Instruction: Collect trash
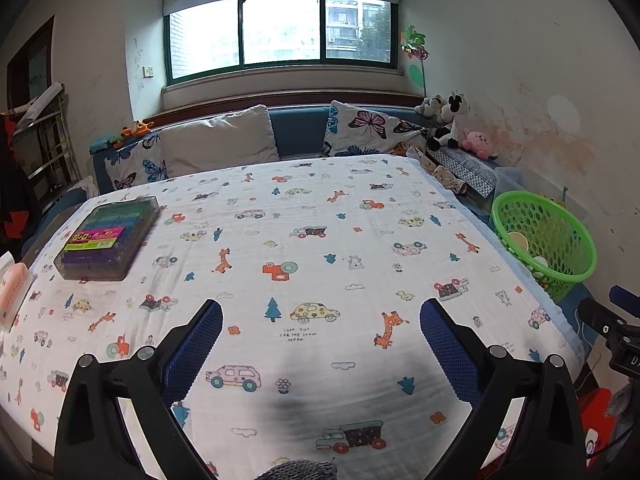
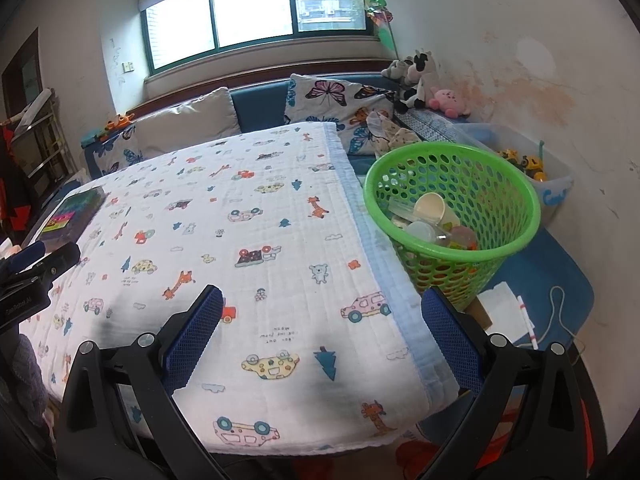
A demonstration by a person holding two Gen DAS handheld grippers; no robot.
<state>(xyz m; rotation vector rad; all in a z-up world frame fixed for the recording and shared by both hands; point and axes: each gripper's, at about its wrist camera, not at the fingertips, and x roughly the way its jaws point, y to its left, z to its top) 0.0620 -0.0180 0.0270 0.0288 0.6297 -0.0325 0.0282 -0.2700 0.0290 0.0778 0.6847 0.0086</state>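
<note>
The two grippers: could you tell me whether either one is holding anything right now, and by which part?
Nothing is held. The left gripper and right gripper are both open and empty above the patterned cloth.

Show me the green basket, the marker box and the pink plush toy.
green basket [image 2: 516, 192], right wrist view, on its right rim.
marker box [image 1: 108, 236], left wrist view, on its lid.
pink plush toy [image 1: 478, 142], left wrist view, on its body.
</note>
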